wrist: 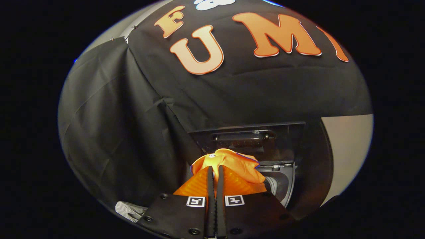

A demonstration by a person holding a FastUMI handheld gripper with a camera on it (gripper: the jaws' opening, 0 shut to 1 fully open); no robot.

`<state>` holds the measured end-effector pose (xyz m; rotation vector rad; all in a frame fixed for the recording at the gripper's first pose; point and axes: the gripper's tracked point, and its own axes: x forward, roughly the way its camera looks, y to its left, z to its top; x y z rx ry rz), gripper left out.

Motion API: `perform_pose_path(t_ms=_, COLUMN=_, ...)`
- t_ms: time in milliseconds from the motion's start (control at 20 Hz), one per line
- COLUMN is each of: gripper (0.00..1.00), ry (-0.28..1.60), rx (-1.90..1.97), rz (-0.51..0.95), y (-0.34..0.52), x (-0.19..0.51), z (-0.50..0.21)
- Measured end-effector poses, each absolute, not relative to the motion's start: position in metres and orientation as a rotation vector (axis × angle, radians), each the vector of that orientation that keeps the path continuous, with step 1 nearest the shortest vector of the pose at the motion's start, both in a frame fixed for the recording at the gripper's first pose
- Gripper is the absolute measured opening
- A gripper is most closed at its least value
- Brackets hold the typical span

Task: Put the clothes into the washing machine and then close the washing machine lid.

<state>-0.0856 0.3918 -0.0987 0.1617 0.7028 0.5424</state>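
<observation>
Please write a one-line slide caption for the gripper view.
Hand-held gripper shut on an orange garment, carried toward the washing machine's open drum, lid raised.

Apart from the booth wall, no readable text, label or number shows.

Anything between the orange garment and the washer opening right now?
Nothing visible. The gripper is shut on the orange garment, which bunches just ahead of the fingers. The washer opening sits right behind it, and the lid stands raised beyond, out of the path.
</observation>
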Motion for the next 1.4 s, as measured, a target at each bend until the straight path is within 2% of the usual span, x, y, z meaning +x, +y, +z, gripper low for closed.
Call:
perform_pose_path(t_ms=650, gripper=0.09, ry=0.827, rx=0.123, rz=0.501, y=0.403, x=-0.057, z=-0.196)
perform_pose_path(t_ms=1400, gripper=0.09, ry=0.971, rx=0.041, rz=0.461, y=0.404, x=-0.06, z=-0.323)
